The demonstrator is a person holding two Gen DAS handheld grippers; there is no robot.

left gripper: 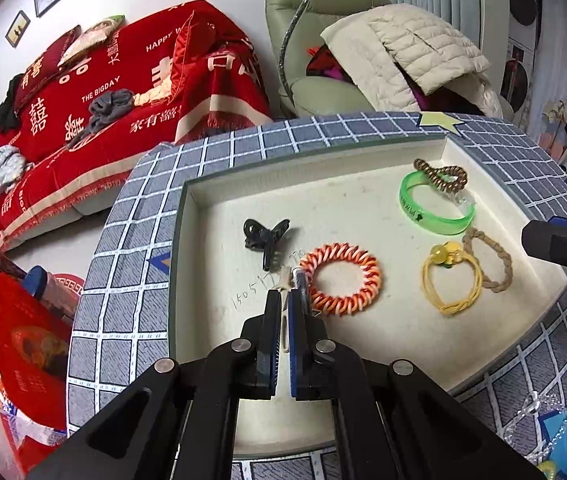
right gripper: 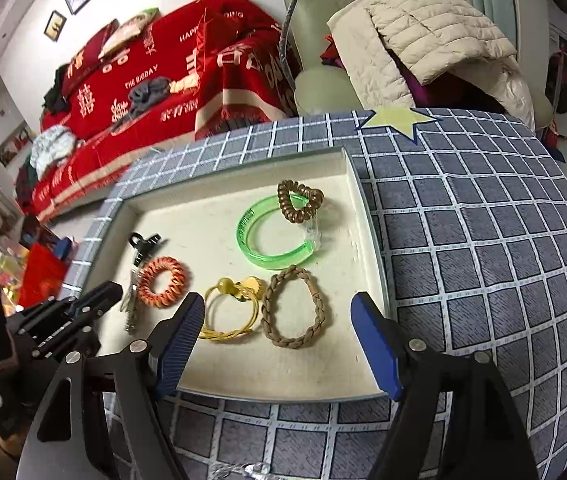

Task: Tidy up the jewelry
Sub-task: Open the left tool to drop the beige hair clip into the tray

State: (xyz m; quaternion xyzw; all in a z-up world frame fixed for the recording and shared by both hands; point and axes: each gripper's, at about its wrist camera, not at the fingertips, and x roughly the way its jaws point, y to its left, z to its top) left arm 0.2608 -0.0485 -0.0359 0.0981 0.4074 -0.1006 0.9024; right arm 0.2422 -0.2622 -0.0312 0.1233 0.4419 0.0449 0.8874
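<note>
Clamped between the left gripper (left gripper: 286, 294) pads: a slim hair clip (left gripper: 298, 280), pale star at its tip, long axis pointing away along the fingers, just above the cream tray (left gripper: 219, 208), beside an orange spiral hair tie (left gripper: 339, 282). Pencilled digits on the tray floor, partly legible, "1505". Spread wide and empty, the right gripper (right gripper: 275, 336), over a braided brown hair tie (right gripper: 295, 306). Behind, a red throw (left gripper: 123, 92) reading "THE BIGDAY".
</note>
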